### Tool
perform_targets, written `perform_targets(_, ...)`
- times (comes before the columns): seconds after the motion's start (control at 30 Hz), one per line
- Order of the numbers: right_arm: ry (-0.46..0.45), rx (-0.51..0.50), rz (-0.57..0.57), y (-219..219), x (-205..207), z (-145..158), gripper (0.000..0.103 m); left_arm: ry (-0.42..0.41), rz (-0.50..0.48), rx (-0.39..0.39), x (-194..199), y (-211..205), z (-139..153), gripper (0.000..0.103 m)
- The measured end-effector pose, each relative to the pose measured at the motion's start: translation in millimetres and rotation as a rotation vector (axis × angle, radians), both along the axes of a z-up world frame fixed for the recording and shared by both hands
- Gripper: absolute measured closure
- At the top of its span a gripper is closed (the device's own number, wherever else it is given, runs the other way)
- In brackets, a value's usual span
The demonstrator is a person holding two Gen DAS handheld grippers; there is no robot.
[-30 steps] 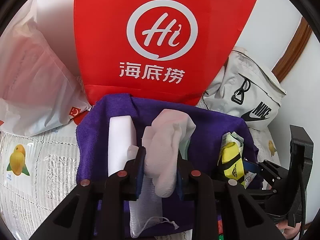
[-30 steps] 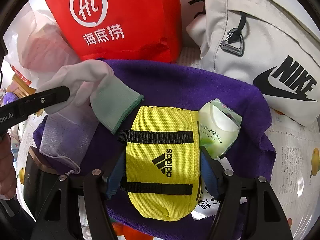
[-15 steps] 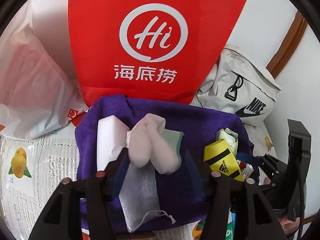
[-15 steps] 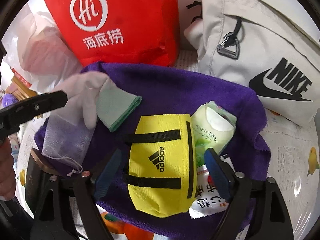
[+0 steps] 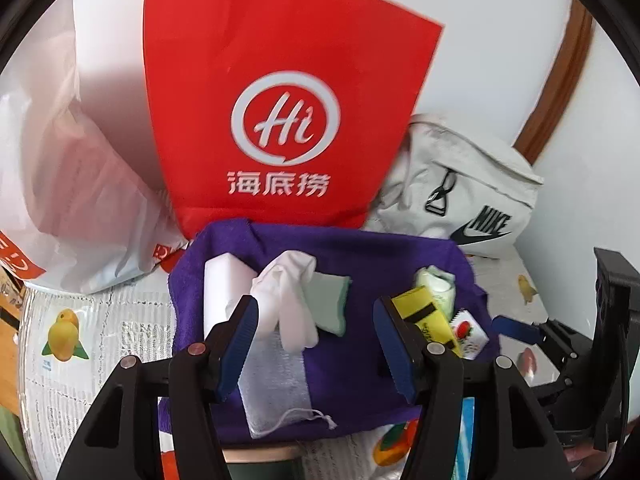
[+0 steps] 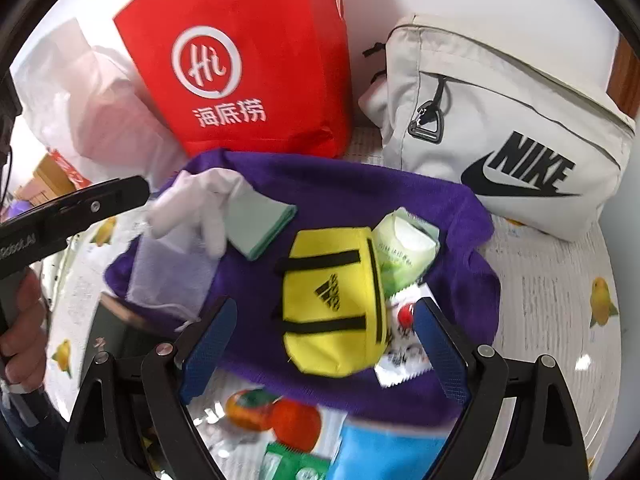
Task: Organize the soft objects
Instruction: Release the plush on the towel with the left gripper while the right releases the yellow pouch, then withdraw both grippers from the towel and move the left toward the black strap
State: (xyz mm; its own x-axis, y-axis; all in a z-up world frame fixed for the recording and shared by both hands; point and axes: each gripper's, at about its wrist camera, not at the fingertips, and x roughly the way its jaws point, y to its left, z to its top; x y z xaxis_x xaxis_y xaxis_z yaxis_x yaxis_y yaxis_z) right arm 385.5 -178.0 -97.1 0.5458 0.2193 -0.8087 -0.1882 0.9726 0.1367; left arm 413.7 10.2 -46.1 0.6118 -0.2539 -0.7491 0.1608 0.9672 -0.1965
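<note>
both claws now spread and lifted: left claw (image 5: 316, 344) dropped white glove (image 5: 286, 300), right claw (image 6: 324, 344) released yellow pouch (image 6: 332, 300).

Bright, even daylight; my views bulged at black fisheye rims, slightly motion-blurred, soft shadow behind the red bag (image 5: 280, 92).

My black matt plastic left gripper (image 5: 316, 344) carried ribbed blue rubbery pads. Below lay a fuzzy purple terry-cloth towel (image 5: 360, 264), a soft white cotton glove (image 5: 288, 300), a sheer white mesh drawstring pouch (image 5: 276, 384) and a woven yellow fabric mini bag (image 6: 332, 300). Behind stood a smooth matt red paper bag (image 5: 280, 92) and a crinkly, translucent white plastic bag (image 5: 60, 200).
</note>
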Motion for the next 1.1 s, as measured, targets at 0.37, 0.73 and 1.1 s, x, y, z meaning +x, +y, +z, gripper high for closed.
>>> perform_targets(0.37,-0.073,0.014,0.042,1,-70,30,0.014,-0.045,-0.022,0.054,-54,-18,31,0.045)
perform_targets(0.73,-0.102,0.019,0.095,14,-131,33,0.014,-0.058,0.015,0.102,-125,-6,34,0.045)
perform_targets(1.1,-0.12,0.069,0.076,-1,-179,22,0.014,-0.02,0.045,0.127,-197,11,-1,0.045)
